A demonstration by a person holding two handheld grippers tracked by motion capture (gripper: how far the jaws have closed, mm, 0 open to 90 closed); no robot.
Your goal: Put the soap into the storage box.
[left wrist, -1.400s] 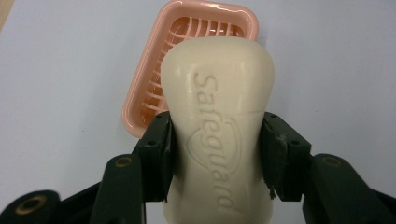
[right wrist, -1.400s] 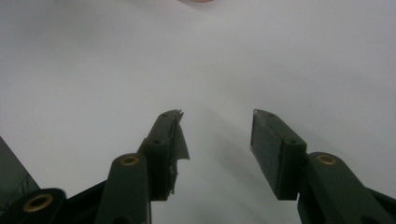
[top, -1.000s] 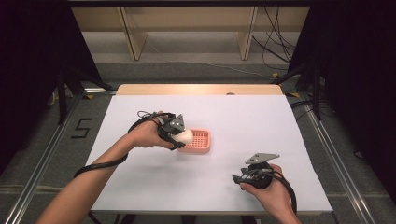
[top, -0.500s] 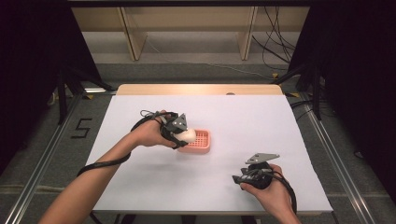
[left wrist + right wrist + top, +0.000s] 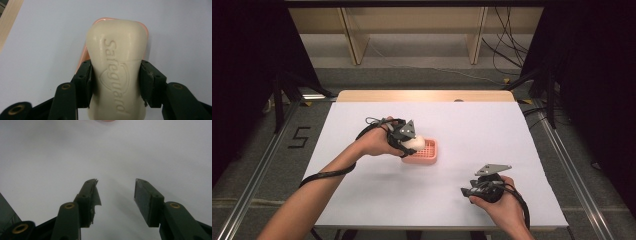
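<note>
Clamping a cream Safeguard soap bar, left gripper holds it over the pink soap dish on white table; right gripper rests well apart, jaws wide, nothing between; soap's embossed lettering readable from left gripper view

The cream embossed soap bar sits between the fingers of the left gripper, directly over the pink slotted plastic soap dish. That dish lies on the white worktop near its middle. The right gripper rests well apart, at the near right, its fingers pointing left.
</note>
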